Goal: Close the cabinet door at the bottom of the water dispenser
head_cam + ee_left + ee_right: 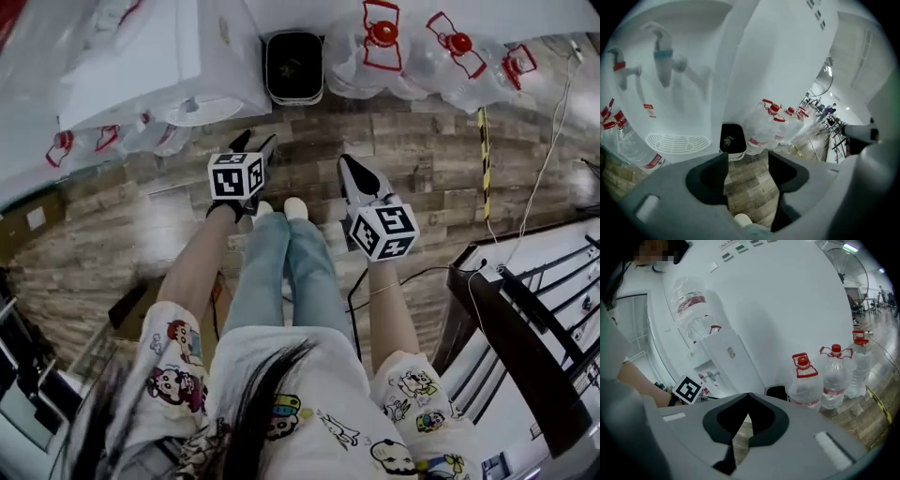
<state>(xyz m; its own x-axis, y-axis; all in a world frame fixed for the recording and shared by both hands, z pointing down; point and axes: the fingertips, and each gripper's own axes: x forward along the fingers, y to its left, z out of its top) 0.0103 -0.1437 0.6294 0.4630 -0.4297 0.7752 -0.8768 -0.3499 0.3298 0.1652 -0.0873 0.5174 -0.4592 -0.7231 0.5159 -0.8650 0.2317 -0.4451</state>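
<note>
I look down on the white water dispenser (159, 56) from above; its bottom cabinet door is hidden from me in every view. My left gripper (255, 142) hangs in the air just in front of it, open, with only floor showing between its fingers. In the left gripper view the gripper (747, 161) faces the dispenser's taps (663, 51) and drip tray (677, 143). My right gripper (345, 161) floats to the right of the left one, shut on nothing. In the right gripper view its jaws (749, 397) meet at the tips, with the dispenser (726, 352) further off.
A black bin (293, 66) stands to the right of the dispenser. Several large water bottles with red caps (441, 52) line the wall beyond it. A dark metal rack (525, 328) stands at my right. A cable (544, 169) and striped tape (485, 159) lie on the wooden floor.
</note>
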